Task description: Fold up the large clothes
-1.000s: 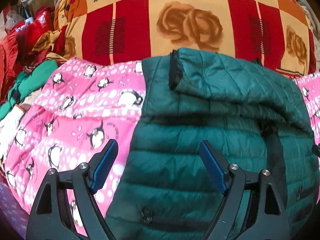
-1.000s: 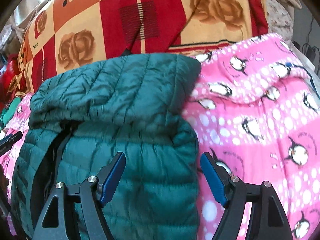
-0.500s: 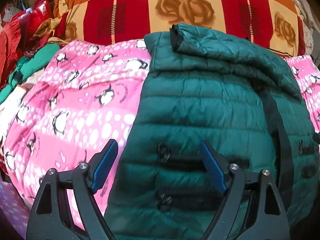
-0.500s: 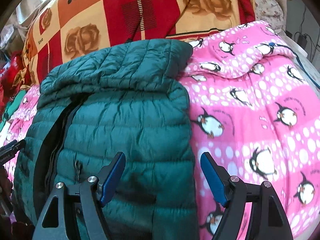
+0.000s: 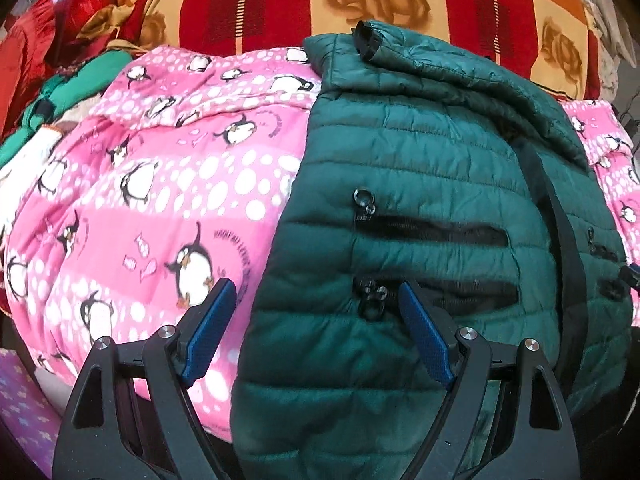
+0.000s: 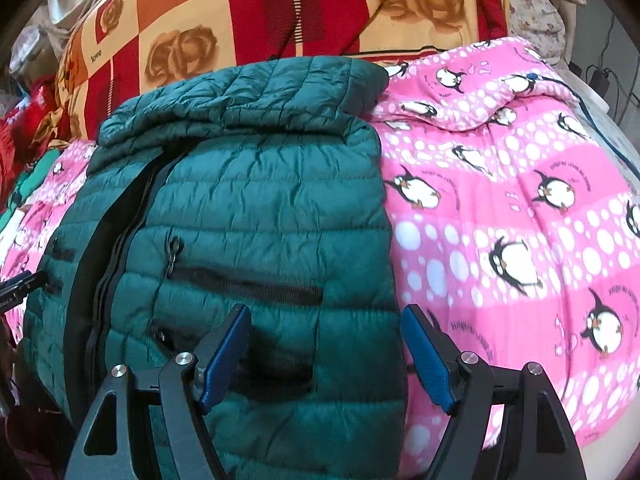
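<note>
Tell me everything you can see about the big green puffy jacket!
The green jacket is a shiny, quilted puffer, stitched in rows. It lies front up on the pink penguin blanket, with a sleeve folded across its top, black cuff showing. A dark zipper runs down the middle, and black pocket zippers with ring pulls cross each side. The left hand-held gripper and right hand-held gripper hang open over its side edges, gripping nothing.

We can read only "love", printed in black on a cream square of the rose-patterned blanket [image 6: 192,40]. The curved lettering beside the penguins on the pink quilt [image 6: 520,208] stays illegible to us.
</note>
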Motion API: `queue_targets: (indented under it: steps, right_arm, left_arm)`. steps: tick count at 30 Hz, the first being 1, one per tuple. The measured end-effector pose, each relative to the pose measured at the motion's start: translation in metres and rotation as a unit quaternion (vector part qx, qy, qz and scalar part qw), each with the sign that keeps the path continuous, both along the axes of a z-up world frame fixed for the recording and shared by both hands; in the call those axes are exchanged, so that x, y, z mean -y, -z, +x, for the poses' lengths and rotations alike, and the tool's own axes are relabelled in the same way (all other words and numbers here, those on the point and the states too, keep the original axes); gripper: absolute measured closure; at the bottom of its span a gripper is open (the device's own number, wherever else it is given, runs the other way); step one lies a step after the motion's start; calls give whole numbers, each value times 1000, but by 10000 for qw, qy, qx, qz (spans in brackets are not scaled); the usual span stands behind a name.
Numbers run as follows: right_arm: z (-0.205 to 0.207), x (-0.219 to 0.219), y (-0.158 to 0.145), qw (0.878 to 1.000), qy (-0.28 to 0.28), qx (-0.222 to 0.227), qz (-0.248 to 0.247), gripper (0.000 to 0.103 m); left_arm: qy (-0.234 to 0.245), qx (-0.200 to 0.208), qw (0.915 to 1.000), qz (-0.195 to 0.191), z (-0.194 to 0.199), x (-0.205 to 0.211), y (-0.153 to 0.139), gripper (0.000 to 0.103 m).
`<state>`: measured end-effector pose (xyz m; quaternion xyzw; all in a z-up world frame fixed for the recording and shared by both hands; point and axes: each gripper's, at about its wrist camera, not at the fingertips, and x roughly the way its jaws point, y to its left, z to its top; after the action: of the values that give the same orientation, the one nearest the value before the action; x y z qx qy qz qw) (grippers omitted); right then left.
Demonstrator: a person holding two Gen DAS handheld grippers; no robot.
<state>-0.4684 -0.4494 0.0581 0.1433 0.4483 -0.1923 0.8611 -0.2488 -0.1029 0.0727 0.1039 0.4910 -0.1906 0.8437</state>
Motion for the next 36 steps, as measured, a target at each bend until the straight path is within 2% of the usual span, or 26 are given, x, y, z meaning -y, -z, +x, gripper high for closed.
queue_targets:
  steps: [10,16,22,28,33,35,36]
  right_arm:
    - [-43,-3,8,9994,0,-181,311,27]
    - [-60,-4,25,9957,-92,-279,878,25]
    - [-62,-12,34,9906,-379,-294,1282,25]
    - [-59,-21,39,9886,-650,-423,1289,24]
    - [-60,-21,47,9841,-718,-429,1565,24]
    - [-62,-23,45,9835,-798,-365,1579,25]
    - [-65,-24,41,9832,-911,-228,1564,28]
  left_arm:
    - [43,-664,9966,-482,-7,-32,5,19]
    - [61,-1068,9927,-557,-11,-48,18,19]
    - [-37,-1410,9863,-850,-15,-62,29,19]
    - [168,-1674,9821,-847,-23,-59,37,17]
    - [333,-1792,9796,-842,-27,-53,41,17]
    - [387,-1793,9793,-857,-29,-51,40,17]
    - [395,-1801,9789,-876,-29,-50,39,17]
